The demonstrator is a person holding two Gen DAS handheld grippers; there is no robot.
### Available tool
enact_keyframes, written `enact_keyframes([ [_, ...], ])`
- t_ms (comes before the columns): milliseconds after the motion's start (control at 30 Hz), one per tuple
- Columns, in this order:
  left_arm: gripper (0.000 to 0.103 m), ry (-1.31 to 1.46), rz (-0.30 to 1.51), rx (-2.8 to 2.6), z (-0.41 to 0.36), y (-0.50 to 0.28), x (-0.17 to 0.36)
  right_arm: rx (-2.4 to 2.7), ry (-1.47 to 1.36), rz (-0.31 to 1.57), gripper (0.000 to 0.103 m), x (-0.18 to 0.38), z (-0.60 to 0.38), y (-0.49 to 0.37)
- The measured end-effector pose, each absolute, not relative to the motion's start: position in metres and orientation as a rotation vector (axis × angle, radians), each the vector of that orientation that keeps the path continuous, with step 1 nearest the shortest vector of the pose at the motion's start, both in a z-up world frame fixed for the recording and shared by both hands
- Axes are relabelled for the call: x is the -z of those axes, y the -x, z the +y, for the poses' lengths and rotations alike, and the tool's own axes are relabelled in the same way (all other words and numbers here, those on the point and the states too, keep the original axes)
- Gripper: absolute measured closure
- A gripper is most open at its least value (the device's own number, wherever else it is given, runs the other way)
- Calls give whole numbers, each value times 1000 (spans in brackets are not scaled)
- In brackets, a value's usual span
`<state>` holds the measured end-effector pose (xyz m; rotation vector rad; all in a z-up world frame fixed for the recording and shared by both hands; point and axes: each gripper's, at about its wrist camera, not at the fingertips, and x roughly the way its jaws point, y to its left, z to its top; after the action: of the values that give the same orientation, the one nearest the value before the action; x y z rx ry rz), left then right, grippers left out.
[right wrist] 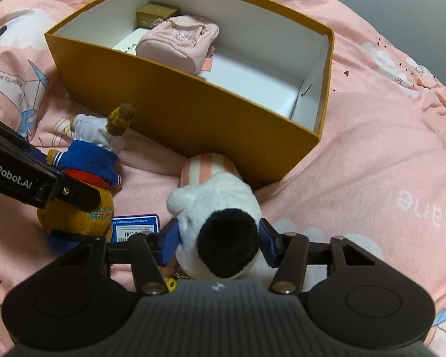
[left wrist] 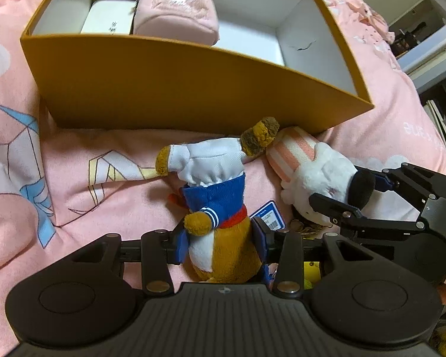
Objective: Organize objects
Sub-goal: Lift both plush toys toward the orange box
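Observation:
A brown plush in a blue-and-white sailor suit (left wrist: 217,208) lies on the pink bedspread in front of an orange box (left wrist: 175,89). My left gripper (left wrist: 221,245) is shut on its brown body. Beside it lies a white plush with a black patch and a pink-striped hat (right wrist: 220,217). My right gripper (right wrist: 218,238) is shut on it at the black patch. Both plush toys show in both views, the sailor plush (right wrist: 86,175) at left in the right wrist view, the white plush (left wrist: 321,175) at right in the left wrist view.
The orange box (right wrist: 193,113) is open, with a pink pouch (right wrist: 178,41), a white case (left wrist: 110,20) and a small brown box (right wrist: 156,13) in its left half. A blue tag (right wrist: 136,227) lies between the toys. Shelves (left wrist: 440,104) stand beyond the bed.

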<state>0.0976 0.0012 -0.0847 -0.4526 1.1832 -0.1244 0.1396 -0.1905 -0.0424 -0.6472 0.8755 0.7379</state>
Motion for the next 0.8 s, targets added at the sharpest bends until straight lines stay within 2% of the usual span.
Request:
enact_keyframes([
  [300,55,434,1116,190,4,-87,57,-762,544,859,48,11,-204,-131],
  [800,56,469,913,297,14,-86,-20,-815,251,749,50,-79,-229,-135],
])
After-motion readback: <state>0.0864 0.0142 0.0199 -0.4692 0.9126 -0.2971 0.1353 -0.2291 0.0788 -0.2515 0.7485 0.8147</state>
